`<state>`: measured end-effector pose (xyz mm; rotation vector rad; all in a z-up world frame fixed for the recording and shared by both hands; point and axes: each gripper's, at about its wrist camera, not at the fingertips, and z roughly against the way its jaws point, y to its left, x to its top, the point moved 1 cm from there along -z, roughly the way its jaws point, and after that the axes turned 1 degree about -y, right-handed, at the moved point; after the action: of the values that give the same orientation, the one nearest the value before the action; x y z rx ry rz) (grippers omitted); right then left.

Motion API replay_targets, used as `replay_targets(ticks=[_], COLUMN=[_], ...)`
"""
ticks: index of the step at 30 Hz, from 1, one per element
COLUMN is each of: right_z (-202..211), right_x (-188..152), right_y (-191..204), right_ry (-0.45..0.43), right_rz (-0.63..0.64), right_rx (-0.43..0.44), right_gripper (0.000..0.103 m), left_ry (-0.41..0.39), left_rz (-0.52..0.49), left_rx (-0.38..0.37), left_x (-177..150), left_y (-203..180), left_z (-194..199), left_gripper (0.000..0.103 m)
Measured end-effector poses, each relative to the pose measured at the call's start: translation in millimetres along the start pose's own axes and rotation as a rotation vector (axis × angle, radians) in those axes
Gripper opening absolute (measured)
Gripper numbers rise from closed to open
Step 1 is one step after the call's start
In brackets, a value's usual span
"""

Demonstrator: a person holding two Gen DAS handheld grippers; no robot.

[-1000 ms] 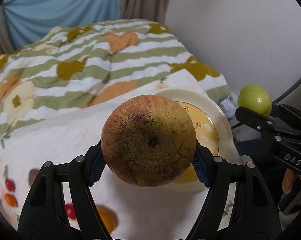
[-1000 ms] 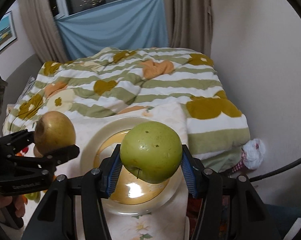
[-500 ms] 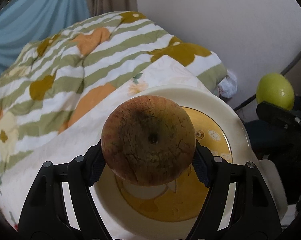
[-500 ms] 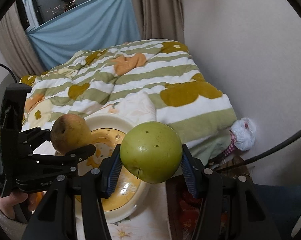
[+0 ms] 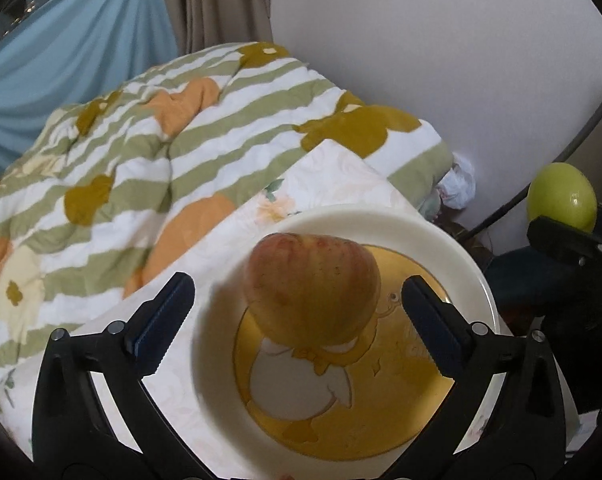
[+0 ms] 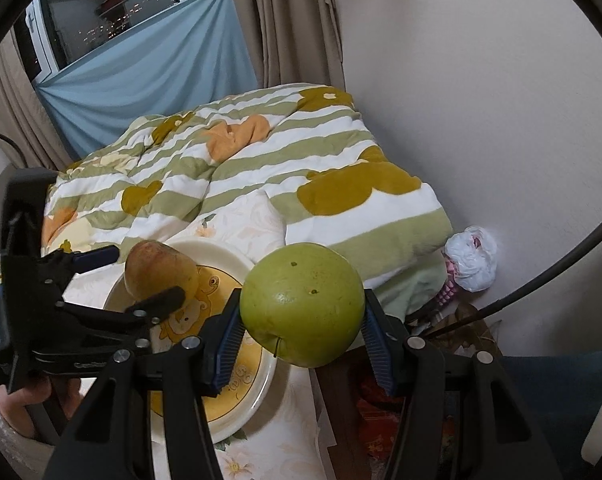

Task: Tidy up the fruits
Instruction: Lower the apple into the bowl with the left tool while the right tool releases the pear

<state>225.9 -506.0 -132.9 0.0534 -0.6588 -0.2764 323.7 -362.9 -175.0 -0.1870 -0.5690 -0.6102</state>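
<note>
wide apart, the two fingers of the left gripper (image 5: 299,316) flank a reddish apple (image 5: 312,287) without touching it; a clear gap shows on either side between the blue pads (image 5: 161,322) and the fruit's skin. the apple sits between the jaws and slightly ahead of them, over the yellow centre of a cream plate (image 5: 385,224) printed with a duck figure. its outline is a little blurred, and whether it rests on the plate or hangs just above it cannot be told. the plate lies on a pale floral cloth (image 5: 333,172), which is spread over a quilt (image 5: 149,148) striped green and white with orange and mustard patches.

seen from the right wrist, the right gripper (image 6: 303,326) is clamped on a green apple (image 6: 303,304), both blue pads (image 6: 229,340) pressed against its sides, stem end turned down toward the camera. that fruit is held in the air just off the near right edge of the plate (image 6: 221,254), above the cloth's edge and the dark clutter beside the bed. in the same view the left gripper (image 6: 143,278) reaches in from the left, its fingers spread around the reddish apple (image 6: 161,274) over the plate.

beyond the bed, a blue sheet (image 6: 149,76) hangs below a window, with beige curtains (image 6: 293,20) beside it and a plain wall on the right. a crumpled white plastic bag (image 6: 471,258) lies at the foot of the wall.
</note>
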Motion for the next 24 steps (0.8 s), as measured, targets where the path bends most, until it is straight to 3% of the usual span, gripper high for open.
replay_targets(ticks=[9,16,24], right_z=[-1.7,-19.4,-49.6], right_x=[-1.7,-9.3,-4.3], right_y=[12.2,32.1,38.7], right_ry=[0.002,0.028,0.046], right_rz=[0.125,0.264,0.298], right_rx=[0.065,0.175,0.252], right_gripper=[0.051,0.051,0.051], left_ry=[0.016,0.018,0.034], left_rz=[0.076,0.185,0.29], left_rx=[0.068,0.128,0.185], left_x=[-19.7,-43.6,-76.2], left_y=[27.6,50.4,62.0], left_z=[35.8,67.5,91.0], left_gripper=[0.103,0.103,0.103])
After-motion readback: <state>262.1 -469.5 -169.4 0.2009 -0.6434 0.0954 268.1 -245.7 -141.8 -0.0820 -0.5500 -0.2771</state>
